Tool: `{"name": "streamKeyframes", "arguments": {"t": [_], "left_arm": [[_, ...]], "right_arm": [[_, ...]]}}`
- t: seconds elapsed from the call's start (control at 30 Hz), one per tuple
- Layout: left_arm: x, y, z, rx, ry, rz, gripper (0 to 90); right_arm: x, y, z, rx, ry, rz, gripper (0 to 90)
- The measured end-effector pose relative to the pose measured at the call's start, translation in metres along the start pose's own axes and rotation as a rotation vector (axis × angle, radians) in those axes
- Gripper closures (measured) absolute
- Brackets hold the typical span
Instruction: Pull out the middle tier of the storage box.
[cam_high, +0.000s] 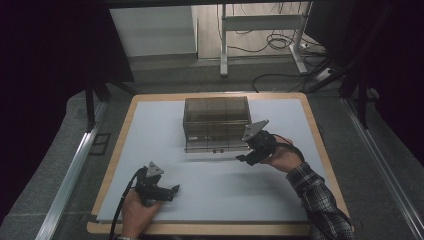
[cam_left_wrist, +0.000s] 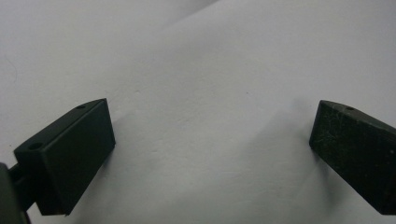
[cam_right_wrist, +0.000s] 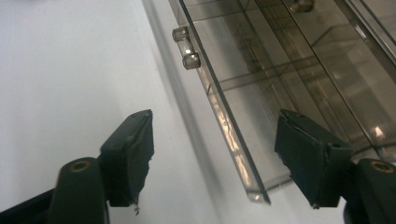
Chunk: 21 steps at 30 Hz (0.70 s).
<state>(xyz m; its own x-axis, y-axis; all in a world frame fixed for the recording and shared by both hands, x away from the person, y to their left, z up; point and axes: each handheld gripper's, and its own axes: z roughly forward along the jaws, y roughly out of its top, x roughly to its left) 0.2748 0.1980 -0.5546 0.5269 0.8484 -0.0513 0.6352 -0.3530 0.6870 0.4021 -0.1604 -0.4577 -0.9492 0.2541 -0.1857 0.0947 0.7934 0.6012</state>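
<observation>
A smoky transparent drawer box (cam_high: 216, 122) stands in the middle of the white mat (cam_high: 225, 195). My right gripper (cam_high: 243, 158) is at the box's front right bottom corner, open. In the right gripper view its jaws (cam_right_wrist: 215, 140) stand on either side of the edge of the clear front panel (cam_right_wrist: 219, 105), with neither pad touching it. A small clear handle (cam_right_wrist: 186, 47) sticks out from that panel farther along. My left gripper (cam_high: 175, 189) rests low over the mat at the near left, open, with nothing between its fingers (cam_left_wrist: 212, 140).
The mat lies on a wooden tabletop (cam_high: 114, 150) whose edges show all round. Beyond the table are a grey floor, white desk legs (cam_high: 223, 45) and loose cables (cam_high: 280, 42). A metal rail (cam_high: 70, 175) runs along the left.
</observation>
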Motion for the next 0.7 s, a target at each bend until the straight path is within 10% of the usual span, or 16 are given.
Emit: {"name": "streamKeyframes", "arguments": {"t": [0.7], "left_arm": [[0.000,0.000,0.000,0.000,0.000,0.000,0.0]], "right_arm": [[0.016,-0.028,-0.023,-0.018,-0.087,0.138,8.7]]}}
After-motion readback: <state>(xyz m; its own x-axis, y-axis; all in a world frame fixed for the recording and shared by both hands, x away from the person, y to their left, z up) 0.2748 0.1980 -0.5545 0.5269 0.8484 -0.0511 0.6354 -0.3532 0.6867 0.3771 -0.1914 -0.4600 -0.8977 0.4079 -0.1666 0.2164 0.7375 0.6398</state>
